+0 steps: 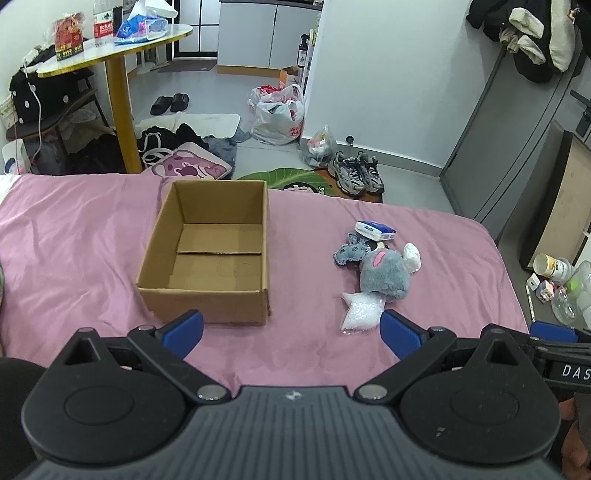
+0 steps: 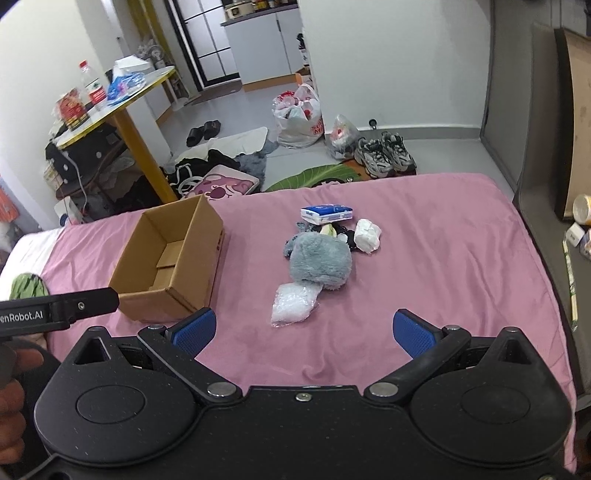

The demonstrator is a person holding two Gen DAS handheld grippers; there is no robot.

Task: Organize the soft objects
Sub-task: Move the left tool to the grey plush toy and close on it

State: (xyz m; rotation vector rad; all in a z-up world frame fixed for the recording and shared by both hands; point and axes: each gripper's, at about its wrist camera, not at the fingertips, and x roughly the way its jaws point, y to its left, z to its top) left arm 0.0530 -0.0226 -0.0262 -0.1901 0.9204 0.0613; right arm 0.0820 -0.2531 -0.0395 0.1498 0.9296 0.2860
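Our left tongs (image 1: pixel 291 330) and right tongs (image 2: pixel 304 332) gape wide, holding nothing, above the pink bed (image 2: pixel 424 258). Only the right view catches a green cloth (image 2: pixel 26 286). Beyond lie one cardboard box (image 1: pixel 207 251), empty, and five soft objects (image 1: pixel 376 269) heaped beside it.

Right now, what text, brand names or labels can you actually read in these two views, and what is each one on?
"DAS": cut off at the frame edge, on the right gripper's black arm.
"enRobot.AI": start cut off, on the left gripper's black arm.
"Vinda": likely, small, on the blue-and-white tissue pack.
Water bottle label, red snack box and red print on the white plastic bag: too blurred to read.
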